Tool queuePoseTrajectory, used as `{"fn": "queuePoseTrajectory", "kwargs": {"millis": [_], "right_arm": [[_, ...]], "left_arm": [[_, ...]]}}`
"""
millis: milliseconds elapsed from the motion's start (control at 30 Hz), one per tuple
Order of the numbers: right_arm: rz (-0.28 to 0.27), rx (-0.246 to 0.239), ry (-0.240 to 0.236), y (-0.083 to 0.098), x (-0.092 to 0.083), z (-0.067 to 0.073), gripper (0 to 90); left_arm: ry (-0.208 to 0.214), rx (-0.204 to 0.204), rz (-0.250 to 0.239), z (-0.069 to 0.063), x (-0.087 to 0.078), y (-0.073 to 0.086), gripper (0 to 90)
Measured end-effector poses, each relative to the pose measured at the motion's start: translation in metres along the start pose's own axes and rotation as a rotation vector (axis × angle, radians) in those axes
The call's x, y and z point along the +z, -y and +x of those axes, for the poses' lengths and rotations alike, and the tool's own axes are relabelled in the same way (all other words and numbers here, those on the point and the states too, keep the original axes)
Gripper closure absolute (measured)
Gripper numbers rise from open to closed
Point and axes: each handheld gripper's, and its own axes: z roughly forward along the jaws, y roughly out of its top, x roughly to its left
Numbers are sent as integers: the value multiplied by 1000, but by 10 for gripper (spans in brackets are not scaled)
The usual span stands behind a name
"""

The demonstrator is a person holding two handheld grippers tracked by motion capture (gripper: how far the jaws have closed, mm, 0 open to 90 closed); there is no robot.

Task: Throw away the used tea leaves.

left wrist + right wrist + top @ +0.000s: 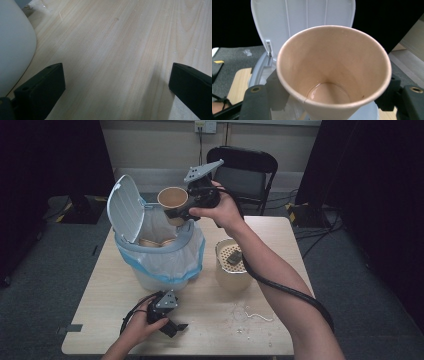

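A tan paper cup [172,199] hangs upright over the open white bin [160,270], with my right gripper [181,213] shut on its lower wall. In the right gripper view the cup [332,72] sits between the jaws with a little liquid pooled at its bottom, and the bin's raised lid [302,22] stands behind it. The bin has a clear bag with a blue edge [170,257], and tan cups [152,242] lie inside. My left gripper [175,327] rests low on the table near the front edge, open, with bare wood between its jaws [117,75].
A tan perforated container [231,265] with a dark object inside stands on the table right of the bin. Scraps and a thin white string [252,314] lie near the front right. A black folding chair [245,170] stands beyond the table. The bin's white side [13,45] is close to the left gripper.
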Motion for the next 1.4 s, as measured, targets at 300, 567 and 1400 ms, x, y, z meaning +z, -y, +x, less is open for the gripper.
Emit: {"fn": "queuePoseTrajectory", "kwargs": {"millis": [300,567,1400], "right_arm": [[10,-6,-43,-4,19,9,244],[3,25,-55,1,13,10,138],[30,66,-6,85,-75,19,137]], "left_arm": [[0,0,0,0,0,0,0],[0,0,0,0,0,0,0],[-9,8,0,0,0,0,0]]}}
